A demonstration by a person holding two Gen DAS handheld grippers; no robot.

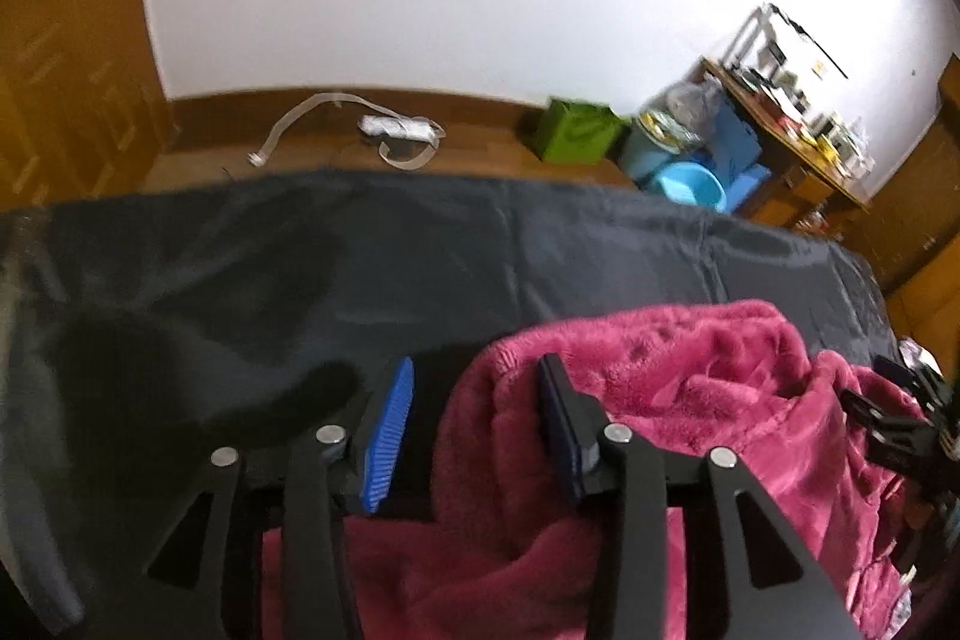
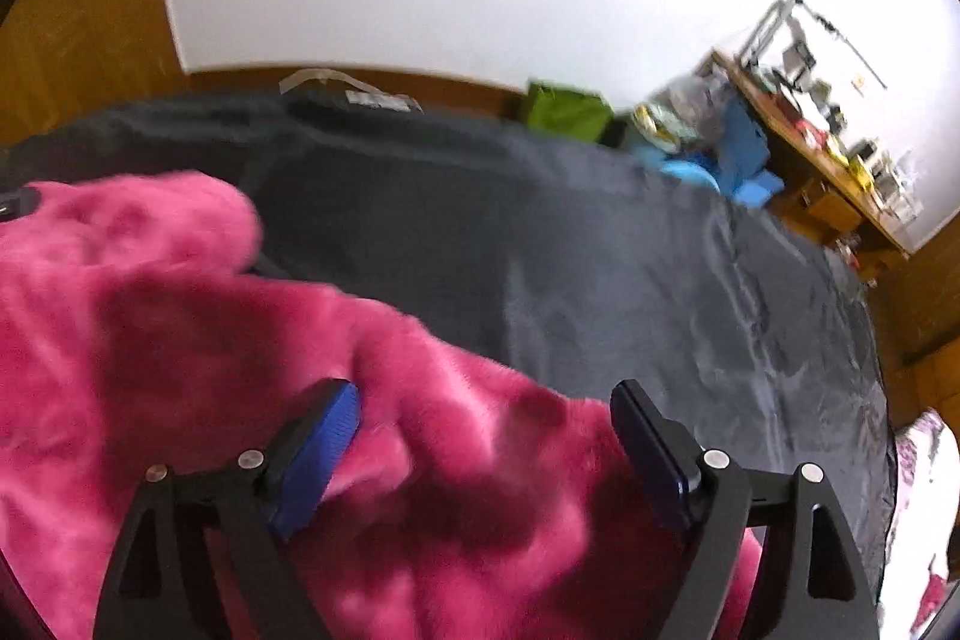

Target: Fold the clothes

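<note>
A fluffy magenta fleece garment (image 1: 660, 388) lies crumpled on a dark grey bed cover (image 1: 300, 268). In the left wrist view my left gripper (image 1: 478, 370) is open over the garment's left edge. A fold of fleece lies against the right finger, and a dark gap separates it from the blue left pad (image 1: 387, 436). In the right wrist view my right gripper (image 2: 483, 391) is wide open just above the fleece garment (image 2: 180, 316), whose pile bulges between the fingers without being pinched. The right gripper (image 1: 900, 412) also shows at the edge of the left wrist view.
Beyond the bed, a white power strip with a flat cable (image 1: 399, 127) lies on the wooden floor. A green bag (image 1: 576, 130), a blue basin (image 1: 690, 184) and a cluttered wooden desk (image 1: 798, 130) stand at the back right. The grey bed cover (image 2: 600, 250) stretches far and to the right.
</note>
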